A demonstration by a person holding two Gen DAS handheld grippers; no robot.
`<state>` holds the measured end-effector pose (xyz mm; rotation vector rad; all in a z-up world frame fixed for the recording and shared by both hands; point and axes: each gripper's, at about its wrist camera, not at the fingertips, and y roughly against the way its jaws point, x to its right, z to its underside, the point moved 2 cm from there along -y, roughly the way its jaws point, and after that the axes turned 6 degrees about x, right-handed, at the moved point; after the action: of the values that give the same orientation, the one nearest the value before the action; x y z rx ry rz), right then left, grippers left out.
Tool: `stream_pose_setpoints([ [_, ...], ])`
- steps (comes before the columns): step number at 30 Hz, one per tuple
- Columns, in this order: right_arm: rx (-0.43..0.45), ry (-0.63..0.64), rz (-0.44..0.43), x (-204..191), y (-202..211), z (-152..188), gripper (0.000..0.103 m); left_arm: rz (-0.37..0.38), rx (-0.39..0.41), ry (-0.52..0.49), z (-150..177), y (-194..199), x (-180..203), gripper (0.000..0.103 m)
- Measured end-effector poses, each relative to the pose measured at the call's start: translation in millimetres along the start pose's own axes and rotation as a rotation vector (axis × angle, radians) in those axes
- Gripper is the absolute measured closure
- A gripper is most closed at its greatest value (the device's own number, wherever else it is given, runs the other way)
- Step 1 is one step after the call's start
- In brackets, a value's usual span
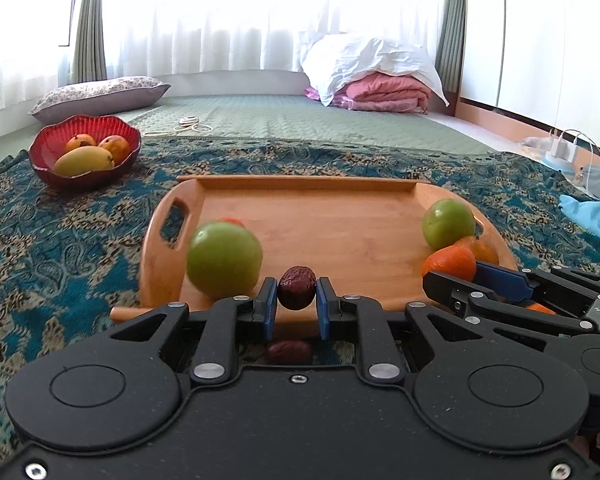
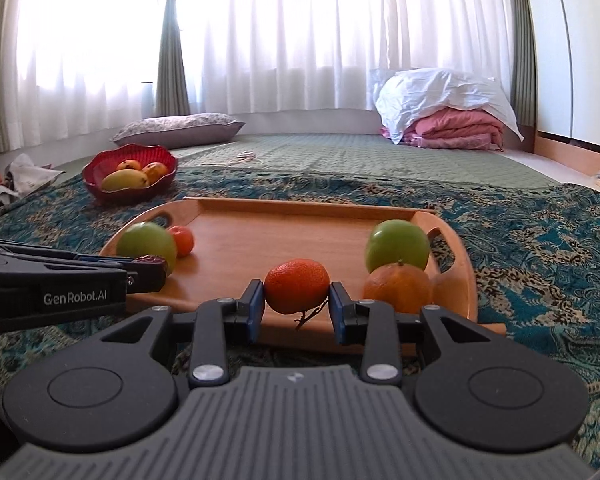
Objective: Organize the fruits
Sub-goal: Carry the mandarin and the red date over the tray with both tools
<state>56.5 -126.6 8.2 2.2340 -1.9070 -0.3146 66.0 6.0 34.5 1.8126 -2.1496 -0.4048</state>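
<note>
Two grippers are busy at the near edge of the wooden tray [image 2: 292, 224]. Left gripper [image 1: 297, 294] has its blue pads pinched on a wrinkled dark red date [image 1: 297, 293], held just over the tray's front rim. Right gripper [image 2: 297, 298] is clamped on a small orange [image 2: 297, 285], a bit of dry stem dangling beneath it, also at the tray's front edge.

Just left of the date sits a green apple [image 1: 224, 257], slightly blurred, with a small red-orange fruit [image 2: 182, 240] tucked behind it near the left handle. Over on the right side of the tray, a second green apple [image 2: 398, 245] rests against another orange [image 2: 398, 288], close to the right handle.

Tray lies on a blue patterned blanket [image 1: 60, 240] spread over a bed. Farther back on the left stands a red bowl [image 1: 85, 152] holding mangoes [image 1: 85, 161]. Beyond that, a flowered pillow [image 1: 100, 94] on the left, and on the right a pile of pink bedding [image 1: 384, 94] under a white cover, all before bright white curtains [image 2: 300, 40].
</note>
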Motion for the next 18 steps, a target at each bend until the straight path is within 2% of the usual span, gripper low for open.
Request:
stream_pose_setpoints([
  [4,0.008,0.000,0.030,3.4,-9.1,0.0,0.065,-0.003,0.000,-0.002,-4.3,-10.3,2.6,0.084],
  [18,-0.043,-0.026,0.058,9.7,-31.7,10.0,0.065,-0.019,-0.040,-0.008,0.0,-42.9,2.0,0.084],
])
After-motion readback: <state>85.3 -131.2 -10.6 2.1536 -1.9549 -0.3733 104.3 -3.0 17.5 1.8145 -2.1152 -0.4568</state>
